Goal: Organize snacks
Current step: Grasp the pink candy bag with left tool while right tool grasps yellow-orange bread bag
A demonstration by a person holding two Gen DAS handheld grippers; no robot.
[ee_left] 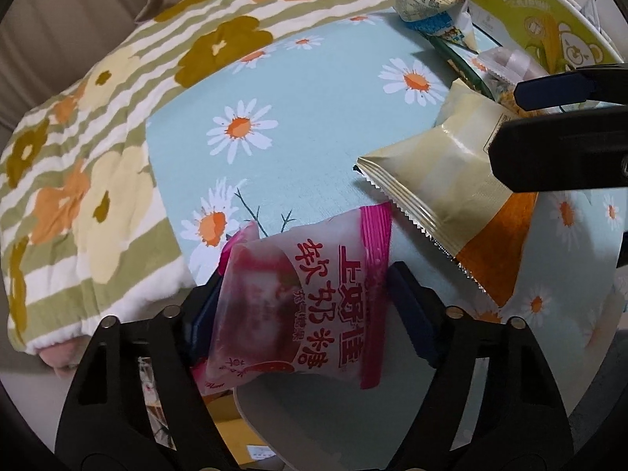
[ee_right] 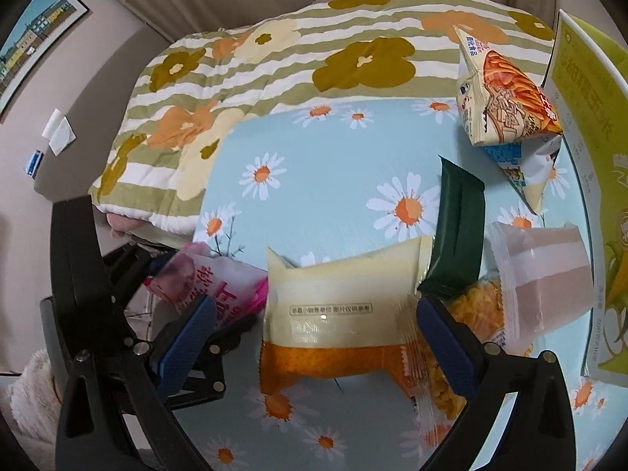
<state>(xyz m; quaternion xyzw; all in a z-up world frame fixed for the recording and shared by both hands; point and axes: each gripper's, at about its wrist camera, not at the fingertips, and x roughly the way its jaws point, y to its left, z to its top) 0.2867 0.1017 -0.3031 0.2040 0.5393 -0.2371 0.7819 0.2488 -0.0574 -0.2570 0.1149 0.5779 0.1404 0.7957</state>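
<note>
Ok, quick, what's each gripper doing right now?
Left gripper: appears shut on the pink candy packet.
Right gripper: open, straddling the cream-and-orange snack packet, not clamped.

Six snack packets point(ee_right: 333, 306), two tongs point(ee_right: 314, 337), one corn box point(ee_right: 588, 180), one blanket point(ee_right: 274, 74).

We see a pale blue tablecloth printed with white-and-orange daisies point(ee_right: 333, 180) spread flat. Behind it lies a quilted blanket with green and white stripes and large ochre, orange and cream flowers point(ee_right: 243, 74), its edge touching the cloth (it also fills the left of the left wrist view point(ee_left: 98, 165)). On the beige wall point(ee_right: 102, 90) hangs a framed picture of coloured houses point(ee_right: 35, 43).
</note>
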